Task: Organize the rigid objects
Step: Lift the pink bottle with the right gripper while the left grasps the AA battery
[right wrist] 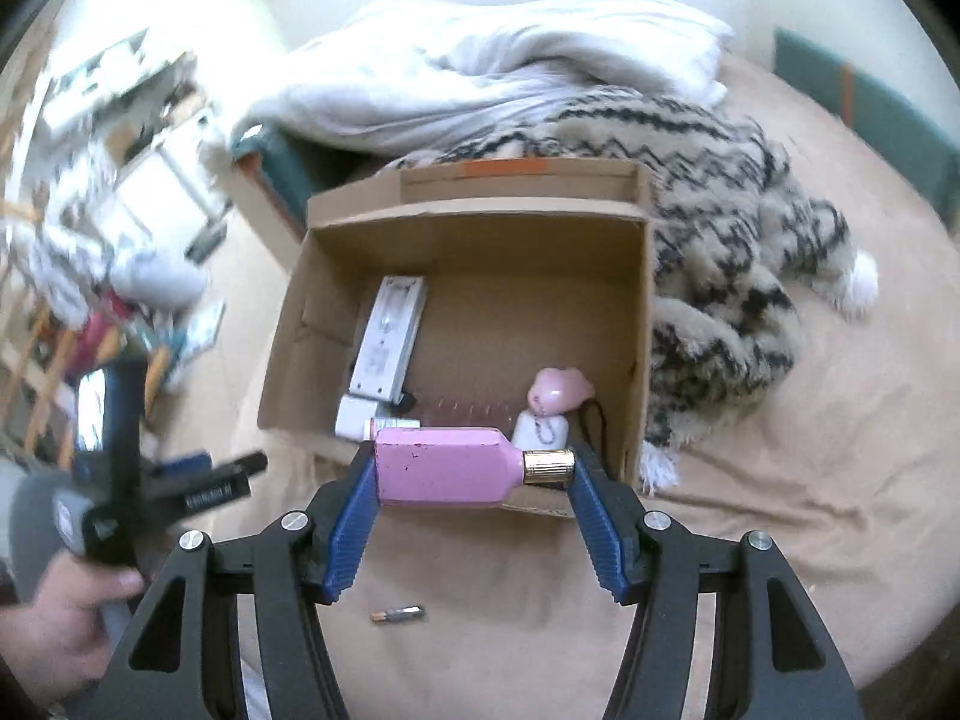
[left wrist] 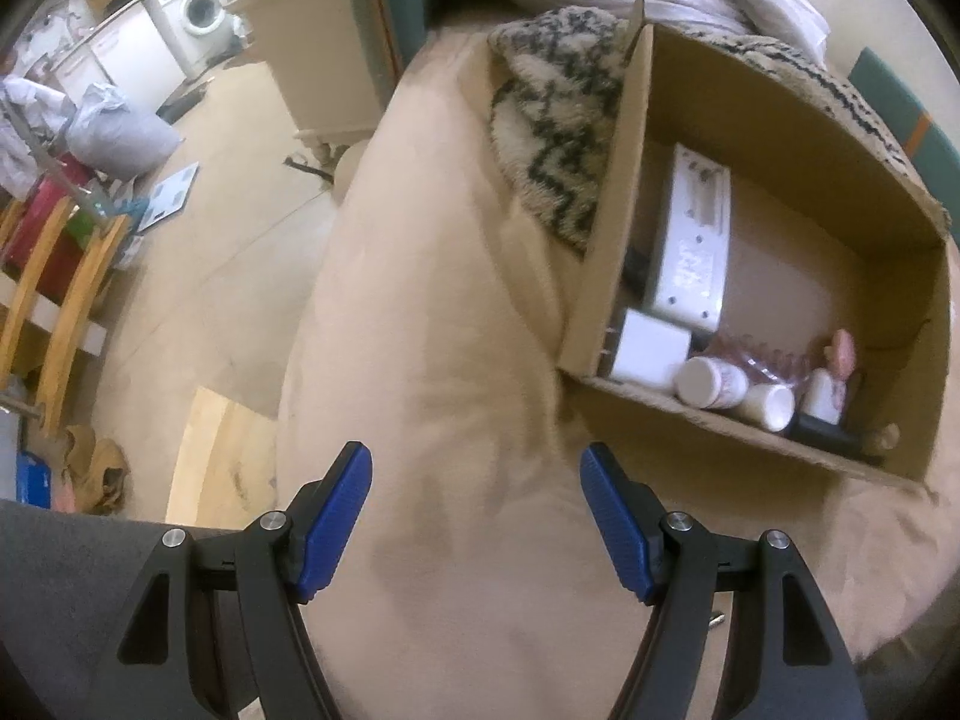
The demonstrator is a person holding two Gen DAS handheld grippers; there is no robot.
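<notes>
My right gripper is shut on a pink bottle with a gold cap, held sideways by its two ends just above the near wall of an open cardboard box. The box holds a white flat device, a white adapter, small white jars and a pink-topped figure. My left gripper is open and empty over the beige bed cover, left of the same box; it also shows at the left in the right wrist view.
A small battery-like piece lies on the bed cover in front of the box. A black-and-cream patterned blanket and a white duvet lie behind the box. Floor clutter and a washing machine are at the left.
</notes>
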